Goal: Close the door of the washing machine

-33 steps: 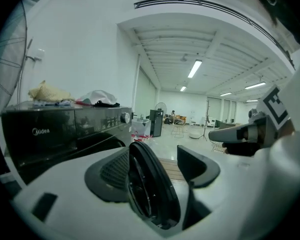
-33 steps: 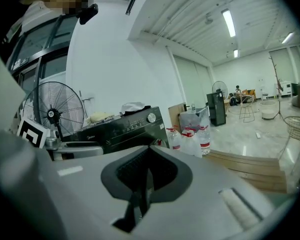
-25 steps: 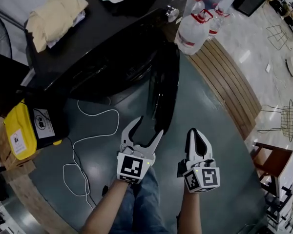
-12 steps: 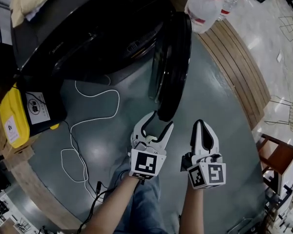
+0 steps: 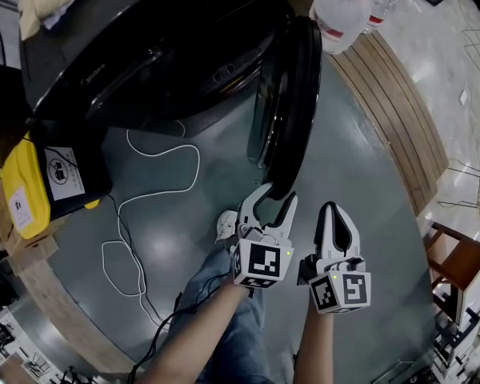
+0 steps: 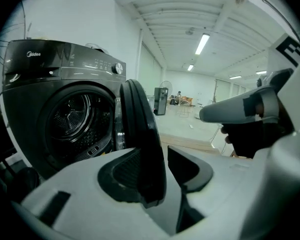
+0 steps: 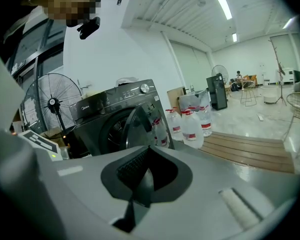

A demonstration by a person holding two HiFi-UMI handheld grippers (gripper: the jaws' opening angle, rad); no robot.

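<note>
The left hand-held gripper [image 5: 277, 198], part open, has just been closing round the door [image 5: 292, 94] edge; the right hand-held gripper [image 5: 334, 210] is shut. Next, probably: swing it closed.

We are looking at the washing machine [image 5: 144, 46], a dark front-loader sitting ahead and to the left of the left tool [image 5: 277, 197], with its drum mouth showing uncovered. Its round dark door [image 5: 292, 94] is standing swung wide open, edge-on to that tool. The door's free rim is reaching in between the tool's jaws, which have just been closing, with a gap showing beside the right jaw.
</note>
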